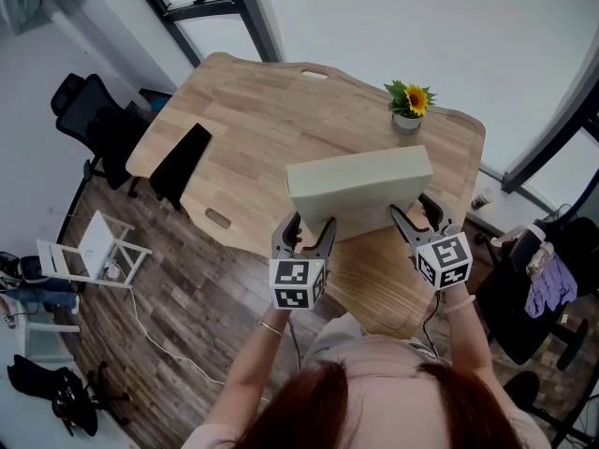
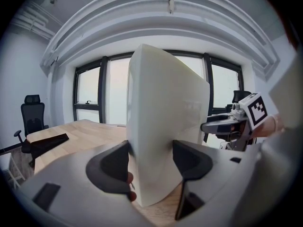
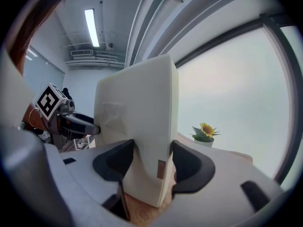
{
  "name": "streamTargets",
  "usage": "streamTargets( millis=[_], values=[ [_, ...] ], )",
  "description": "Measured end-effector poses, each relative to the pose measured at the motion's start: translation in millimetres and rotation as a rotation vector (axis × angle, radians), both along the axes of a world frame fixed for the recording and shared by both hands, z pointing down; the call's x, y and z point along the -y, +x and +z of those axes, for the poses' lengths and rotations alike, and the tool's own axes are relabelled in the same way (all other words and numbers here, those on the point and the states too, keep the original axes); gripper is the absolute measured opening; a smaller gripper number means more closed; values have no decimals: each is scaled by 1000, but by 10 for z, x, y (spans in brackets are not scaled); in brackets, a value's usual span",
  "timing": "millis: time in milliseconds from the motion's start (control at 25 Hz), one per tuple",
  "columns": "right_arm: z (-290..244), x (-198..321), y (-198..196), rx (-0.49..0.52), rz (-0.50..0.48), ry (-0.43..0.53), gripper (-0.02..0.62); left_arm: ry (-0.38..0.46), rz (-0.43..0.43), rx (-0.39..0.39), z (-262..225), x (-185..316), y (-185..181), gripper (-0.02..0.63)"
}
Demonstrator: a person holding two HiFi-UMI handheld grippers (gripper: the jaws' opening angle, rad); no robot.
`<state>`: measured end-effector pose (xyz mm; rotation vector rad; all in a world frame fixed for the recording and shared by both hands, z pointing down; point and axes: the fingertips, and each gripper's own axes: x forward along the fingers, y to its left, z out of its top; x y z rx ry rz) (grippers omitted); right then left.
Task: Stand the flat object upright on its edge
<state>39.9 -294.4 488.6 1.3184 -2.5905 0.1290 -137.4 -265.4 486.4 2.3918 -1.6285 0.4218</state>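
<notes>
A flat cream-white box (image 1: 360,190) stands upright on its long edge near the front of the wooden table (image 1: 262,120). My left gripper (image 1: 304,234) is shut on the box's left end, and the box (image 2: 161,141) fills the space between its dark pads. On the right end my right gripper (image 1: 418,221) is shut too, its pads pressing both faces of the box (image 3: 142,145). The box's lower edge looks to rest on the tabletop in both gripper views.
A small potted sunflower (image 1: 409,106) stands behind the box at the table's far right. A black flat object (image 1: 180,162) lies on the table's left edge. Office chairs (image 1: 89,120) and a white stand (image 1: 94,249) surround the table; windows lie beyond.
</notes>
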Motion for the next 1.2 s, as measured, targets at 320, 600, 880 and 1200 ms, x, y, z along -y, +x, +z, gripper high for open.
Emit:
streamTargets(
  millis=[320, 600, 880, 1200],
  values=[
    [85, -84, -32, -22, -10, 6, 261, -29, 2, -8, 139, -83, -27, 284],
    [97, -107, -54, -32, -16, 16, 264, -41, 3, -20, 197, -129, -41, 284],
    [100, -129, -54, -32, -13, 8, 264, -57, 26, -35, 196, -161, -42, 284],
    [33, -161, -30, -10, -6, 12, 267, -69, 8, -82, 141, -190, -84, 284]
  ],
)
